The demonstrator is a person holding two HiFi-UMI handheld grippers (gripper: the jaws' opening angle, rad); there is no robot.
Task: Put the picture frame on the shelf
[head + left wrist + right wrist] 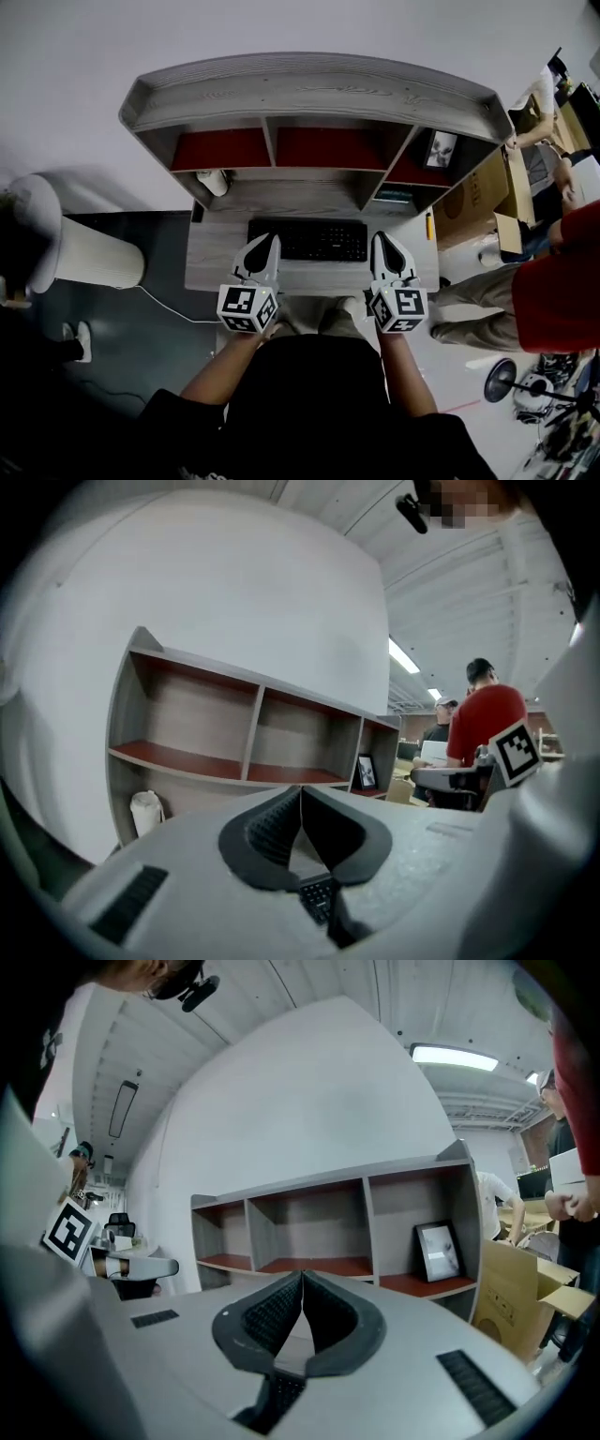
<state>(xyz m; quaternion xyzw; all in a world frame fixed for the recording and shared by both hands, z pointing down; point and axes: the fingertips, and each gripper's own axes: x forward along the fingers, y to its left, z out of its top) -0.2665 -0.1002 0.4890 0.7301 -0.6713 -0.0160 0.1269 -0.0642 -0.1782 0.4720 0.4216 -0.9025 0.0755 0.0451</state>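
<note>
A black picture frame (441, 149) stands upright in the right compartment of the grey shelf unit (309, 89); it shows too in the left gripper view as the frame (367, 772) and in the right gripper view as the frame (438, 1251). My left gripper (270, 244) is shut and holds nothing, low over the desk's front edge near the keyboard (308, 240). My right gripper (382, 242) is shut and empty too, beside it on the right. Both point level towards the shelf, well short of the frame.
A white roll (214, 181) lies in the lower left niche. An orange pen (429, 225) rests on the desk at the right. A person in red (553, 281) stands to the right by cardboard boxes (487, 192). A white bin (89, 251) is on the left.
</note>
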